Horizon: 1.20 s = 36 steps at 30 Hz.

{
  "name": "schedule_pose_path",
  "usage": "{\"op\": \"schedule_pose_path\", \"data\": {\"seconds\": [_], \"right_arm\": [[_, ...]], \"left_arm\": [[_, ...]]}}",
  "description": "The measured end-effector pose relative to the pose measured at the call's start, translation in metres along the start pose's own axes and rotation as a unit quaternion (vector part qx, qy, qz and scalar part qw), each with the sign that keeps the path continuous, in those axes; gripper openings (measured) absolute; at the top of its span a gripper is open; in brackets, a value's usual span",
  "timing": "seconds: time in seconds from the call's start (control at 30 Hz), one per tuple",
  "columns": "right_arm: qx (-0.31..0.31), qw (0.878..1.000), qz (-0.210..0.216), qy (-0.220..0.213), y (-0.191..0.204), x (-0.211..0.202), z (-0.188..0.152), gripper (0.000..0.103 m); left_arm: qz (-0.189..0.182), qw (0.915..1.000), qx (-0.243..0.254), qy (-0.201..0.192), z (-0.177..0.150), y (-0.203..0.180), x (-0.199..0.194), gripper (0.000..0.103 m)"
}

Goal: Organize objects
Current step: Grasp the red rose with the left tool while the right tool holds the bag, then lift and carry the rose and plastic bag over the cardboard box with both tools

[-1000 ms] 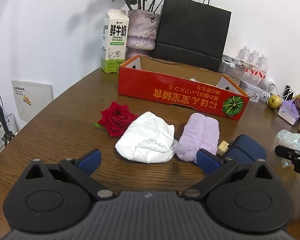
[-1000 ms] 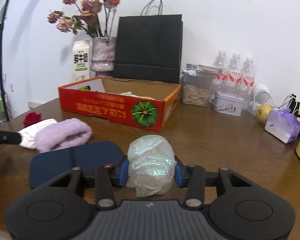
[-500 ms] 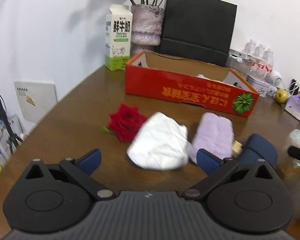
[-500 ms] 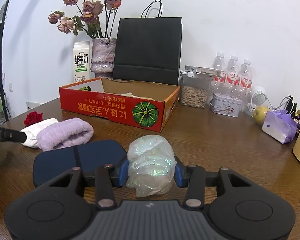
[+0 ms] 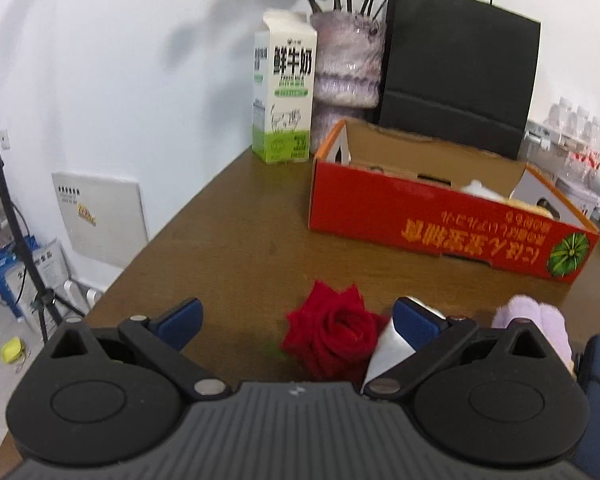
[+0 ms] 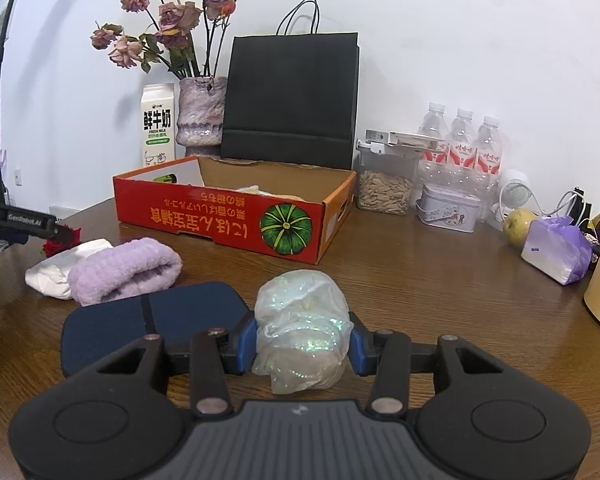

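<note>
My right gripper (image 6: 302, 346) pinches the crinkled iridescent bag (image 6: 302, 330) above the table (image 6: 440, 280), while my left gripper (image 5: 298, 322) stands spread, seemingly just over the red rose (image 5: 332, 336).

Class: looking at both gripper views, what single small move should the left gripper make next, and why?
Probably ease forward and close on the red rose. The left gripper is open with the rose between its fingers, the red box stands open behind it, and the right gripper already holds the shiny bag.
</note>
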State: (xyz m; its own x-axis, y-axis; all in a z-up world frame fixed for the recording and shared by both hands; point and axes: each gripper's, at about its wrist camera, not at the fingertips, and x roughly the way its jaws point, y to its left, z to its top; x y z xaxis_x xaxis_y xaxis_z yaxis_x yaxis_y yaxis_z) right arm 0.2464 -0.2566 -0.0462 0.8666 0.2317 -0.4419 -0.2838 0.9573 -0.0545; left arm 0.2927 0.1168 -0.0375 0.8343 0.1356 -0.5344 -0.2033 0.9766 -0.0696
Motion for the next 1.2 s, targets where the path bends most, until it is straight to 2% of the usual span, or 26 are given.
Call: {"op": "schedule_pose_path", "data": {"seconds": [0.03,0.07,0.1,0.13,0.2,0.43,0.6,0.83,1.0,1.2], "right_arm": [[0.001,1.000,0.000,0.001,0.000,0.001,0.000,0.044],[0.001,1.000,-0.001,0.002,0.000,0.001,0.000,0.044],[0.002,1.000,-0.002,0.003,0.000,0.002,0.000,0.044],[0.002,1.000,-0.003,0.004,-0.001,0.002,0.000,0.044],[0.002,1.000,-0.005,0.005,-0.001,0.002,0.000,0.044],[0.004,1.000,-0.006,0.003,-0.002,0.002,0.000,0.045],[0.002,1.000,-0.005,0.000,-0.001,0.001,0.001,0.045],[-0.007,1.000,-0.003,-0.007,0.002,-0.002,0.001,0.045],[-0.013,1.000,0.003,-0.009,0.007,-0.006,0.000,0.045],[-0.017,1.000,0.011,-0.016,0.014,-0.011,-0.001,0.045]], "left_arm": [[-0.005,1.0000,0.000,0.001,0.001,0.000,0.001,0.102],[-0.018,0.9998,-0.001,0.006,0.000,0.001,0.002,0.090],[-0.028,0.9995,-0.001,0.011,0.000,0.000,0.002,0.064],[-0.042,0.9990,-0.002,0.018,-0.001,0.001,0.002,0.051],[-0.042,0.9990,-0.006,0.013,-0.003,0.002,-0.002,0.039],[-0.014,0.9987,-0.029,-0.040,-0.005,0.013,-0.033,0.035],[-0.029,0.9972,-0.022,-0.065,-0.017,0.006,-0.064,0.035],[-0.077,0.9953,0.008,-0.058,-0.045,-0.024,-0.092,0.036],[-0.093,0.9939,0.030,-0.050,-0.057,-0.045,-0.097,0.036],[-0.093,0.9936,0.039,-0.049,-0.062,-0.056,-0.100,0.036]]}}
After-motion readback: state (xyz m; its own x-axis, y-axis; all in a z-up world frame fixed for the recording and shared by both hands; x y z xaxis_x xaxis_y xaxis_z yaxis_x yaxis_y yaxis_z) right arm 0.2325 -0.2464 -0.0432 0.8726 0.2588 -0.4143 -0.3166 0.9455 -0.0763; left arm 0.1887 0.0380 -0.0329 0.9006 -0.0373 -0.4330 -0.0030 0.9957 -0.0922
